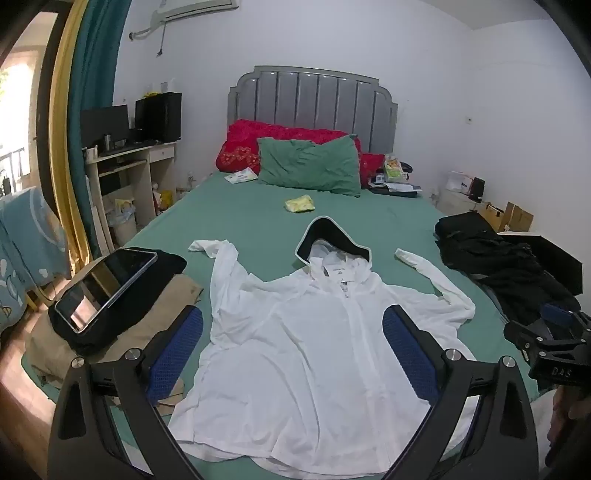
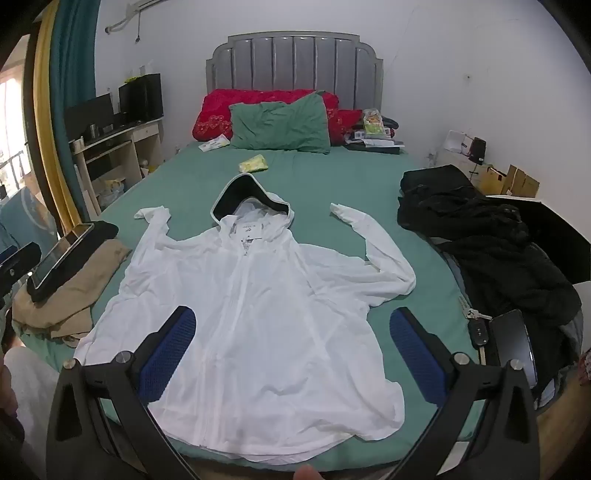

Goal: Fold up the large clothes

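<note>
Plainly, left tool point(image 1: 291, 339) and right tool point(image 2: 291, 349) both gape wide, holding nothing, above the white hooded jacket point(image 1: 314, 350) spread flat on the bed point(image 1: 240, 214). Thin, limp, probably slippery; pinch the sleeve cuffs or shoulder seams.

A white-walled bedroom holds a bed point(image 1: 258, 221) with green sheet and a grey padded headboard point(image 1: 314, 96). A pale desk point(image 1: 129, 162) stands left of it beside teal and yellow curtains point(image 1: 85, 110). Daylight enters at the far left; an air conditioner point(image 1: 199, 5) hangs high on the wall
</note>
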The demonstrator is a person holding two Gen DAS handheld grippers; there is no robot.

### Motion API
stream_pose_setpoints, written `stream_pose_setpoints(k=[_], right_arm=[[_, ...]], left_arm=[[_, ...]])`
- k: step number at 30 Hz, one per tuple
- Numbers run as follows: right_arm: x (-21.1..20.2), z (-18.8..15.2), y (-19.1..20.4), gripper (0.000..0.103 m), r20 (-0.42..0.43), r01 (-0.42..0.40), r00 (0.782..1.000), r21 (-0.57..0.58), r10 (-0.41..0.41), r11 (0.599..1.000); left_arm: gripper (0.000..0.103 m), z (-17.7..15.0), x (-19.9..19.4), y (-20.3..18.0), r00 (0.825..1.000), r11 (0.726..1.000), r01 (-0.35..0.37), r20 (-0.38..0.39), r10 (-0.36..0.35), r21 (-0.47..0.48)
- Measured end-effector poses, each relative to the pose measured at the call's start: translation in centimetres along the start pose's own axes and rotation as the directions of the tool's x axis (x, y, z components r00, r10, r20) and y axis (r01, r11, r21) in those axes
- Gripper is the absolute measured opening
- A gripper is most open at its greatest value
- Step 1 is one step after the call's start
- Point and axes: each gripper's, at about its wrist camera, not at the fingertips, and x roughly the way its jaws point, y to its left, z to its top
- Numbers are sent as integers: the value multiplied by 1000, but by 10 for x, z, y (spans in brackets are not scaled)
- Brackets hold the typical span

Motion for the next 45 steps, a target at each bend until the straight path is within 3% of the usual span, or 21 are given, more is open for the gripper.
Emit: stream_pose_setpoints(k=[35, 45], right_arm=[[1, -3, 9, 103, -1, -14, 1000, -2, 14, 1000], [0, -3, 18, 103, -2, -18, 1000, -7, 18, 1000]], left_arm=[[100, -7, -3, 5, 999, 999, -50, -6, 50, -6], [100, -9, -2, 10, 1000, 999, -12, -16, 12, -30]])
